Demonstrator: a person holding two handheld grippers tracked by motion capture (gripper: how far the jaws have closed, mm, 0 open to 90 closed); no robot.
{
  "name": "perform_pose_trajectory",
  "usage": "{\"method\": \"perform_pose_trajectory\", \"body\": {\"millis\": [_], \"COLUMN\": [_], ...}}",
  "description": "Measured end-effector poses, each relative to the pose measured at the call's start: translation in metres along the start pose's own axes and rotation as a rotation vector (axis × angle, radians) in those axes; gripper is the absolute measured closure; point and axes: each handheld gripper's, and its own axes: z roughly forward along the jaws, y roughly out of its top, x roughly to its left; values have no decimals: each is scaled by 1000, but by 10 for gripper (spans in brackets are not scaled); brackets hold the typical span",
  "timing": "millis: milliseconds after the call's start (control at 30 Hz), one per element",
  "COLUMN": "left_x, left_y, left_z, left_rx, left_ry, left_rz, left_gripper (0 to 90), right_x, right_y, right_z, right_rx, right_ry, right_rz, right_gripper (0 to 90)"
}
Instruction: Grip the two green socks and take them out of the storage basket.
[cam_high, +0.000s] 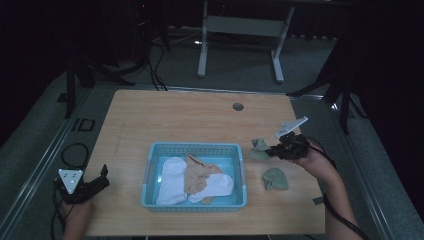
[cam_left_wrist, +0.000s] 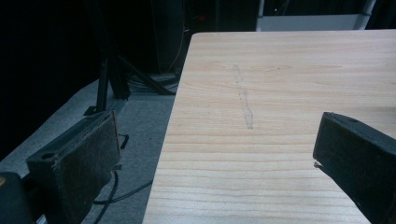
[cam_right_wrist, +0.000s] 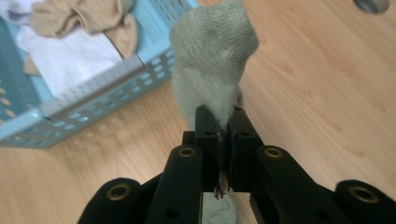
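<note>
My right gripper (cam_high: 272, 149) is shut on a grey-green sock (cam_high: 258, 148), just right of the light blue basket (cam_high: 196, 147). In the right gripper view the sock (cam_right_wrist: 212, 70) stands up out of the closed jaws, with the basket (cam_right_wrist: 88, 93) to the left. A second grey-green sock (cam_high: 275, 178) lies on the table nearer the front. White socks (cam_high: 172, 180) and a tan sock (cam_high: 197, 175) lie in the basket. My left gripper (cam_high: 102, 179) rests at the table's left front edge, open. Nothing sits between its pads (cam_left_wrist: 88, 158) in the left gripper view.
The wooden table (cam_high: 175, 115) has a round cable hole (cam_high: 238, 106) at the back. A cable (cam_high: 75, 150) loops on the floor to the left. Stand legs (cam_high: 240, 45) and tripods rise behind the table.
</note>
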Motion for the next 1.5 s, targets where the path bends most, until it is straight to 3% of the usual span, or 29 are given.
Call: {"method": "perform_pose_trajectory", "body": {"millis": [267,500,600,733,833,900,1033,1233,1333,1433,1467,1500], "left_x": [0,0,0,0,0,0,0,0,0,0,0,0], "left_y": [0,0,0,0,0,0,0,0,0,0,0,0], "left_z": [0,0,0,0,0,0,0,0,0,0,0,0], "left_rx": [1,1,2,0,0,1,2,1,2,2,2,2], "left_ry": [0,-1,-1,-1,-1,0,0,0,0,0,0,0], "left_rz": [-1,-1,-1,0,-1,-1,0,0,0,1,1,1], "left_gripper": [4,4,4,4,4,4,4,4,4,4,4,4], "right_x": [-12,-18,-18,-19,-20,-21,-24,-25,-30,-33,-33,-35], "right_y": [-21,-29,-32,-34,-35,-38,-46,-60,-77,-89,-89,-97], "right_z": [25,48,55,51,45,39,30,29,23,20,20,20], "right_rx": [44,97,114,86,70,54,-9,-20,-119,-148,-148,-166], "right_ry": [11,18,26,9,-27,-43,-6,-21,-77,-144,-144,-181], "right_rz": [65,86,87,96,98,108,141,163,212,246,246,262], "right_gripper": [848,838,722,513,422,377,290,199,200,171,171,146]}}
